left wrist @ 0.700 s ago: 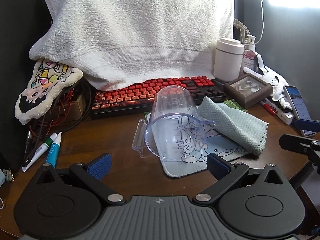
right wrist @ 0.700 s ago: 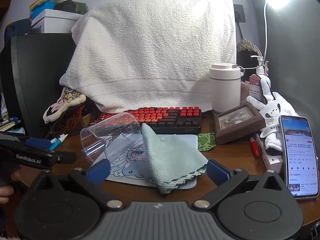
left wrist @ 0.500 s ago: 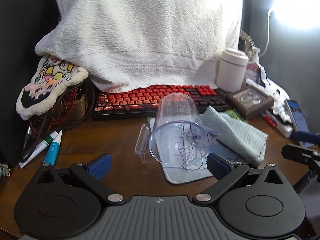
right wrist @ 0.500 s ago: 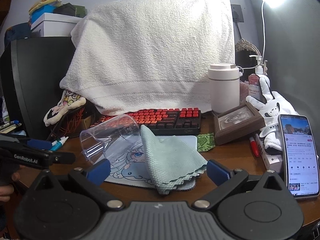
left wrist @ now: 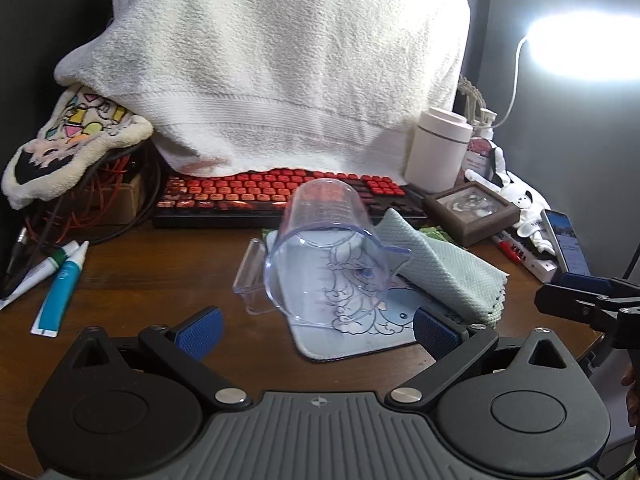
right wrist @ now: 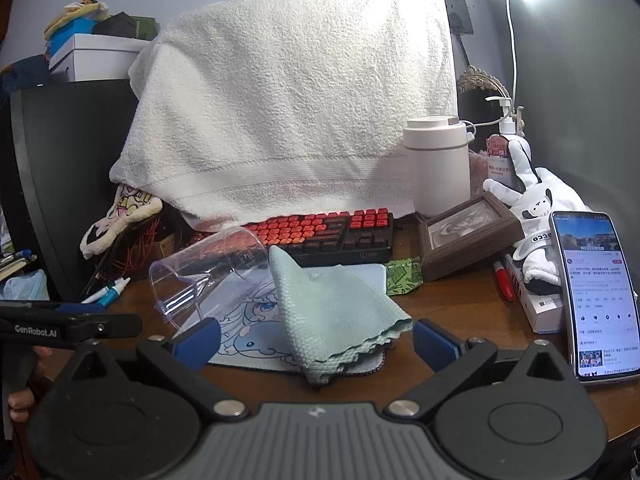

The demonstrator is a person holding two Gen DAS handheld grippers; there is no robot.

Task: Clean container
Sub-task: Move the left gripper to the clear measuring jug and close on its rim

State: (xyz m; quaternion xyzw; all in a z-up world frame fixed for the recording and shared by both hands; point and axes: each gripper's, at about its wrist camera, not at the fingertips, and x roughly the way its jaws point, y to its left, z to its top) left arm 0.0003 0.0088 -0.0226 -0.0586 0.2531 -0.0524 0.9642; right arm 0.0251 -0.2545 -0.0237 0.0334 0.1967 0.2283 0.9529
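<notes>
Wooden desk (left wrist: pixel 168 280), cluttered. Clear plastic measuring cup (left wrist: pixel 328 256) lies on its side, mouth toward the left wrist camera, base toward the red-keyed keyboard (left wrist: pixel 280 196) at 12 o'clock. Its handle (left wrist: pixel 250 280) sticks out at 9 o'clock and rests on the bare wood; the body lies partly on a pale blue cartoon-print mat (left wrist: pixel 360 320), the print showing through the wall.

A mint-green cleaning cloth (left wrist: pixel 448 264), loosely folded, sits on the mat at 3 o'clock of the cup and touches or just meets its rim by the spout.

Left gripper (left wrist: pixel 316 326): jaws spread wide, nothing between them, blue pads (left wrist: pixel 200 328) low over the desk edge, near the cup's mouth but apart from it.

Right gripper (right wrist: pixel 316 342): jaws likewise released and empty, the cloth's near corner between the pads' line and the camera's 12 o'clock; contact not evident. In this view the cup (right wrist: pixel 208 276) lies at 10 o'clock, the cloth (right wrist: pixel 332 312) dead ahead.

Behind the keyboard a white towel (left wrist: pixel 280 60) drapes over something tall. At 9 o'clock of the cup, two tubes (left wrist: pixel 60 284) on the wood. At 2 o'clock: white canister (left wrist: pixel 436 148), small framed picture (left wrist: pixel 472 212). Lit phone (right wrist: pixel 592 296) at 3 o'clock in the right view
</notes>
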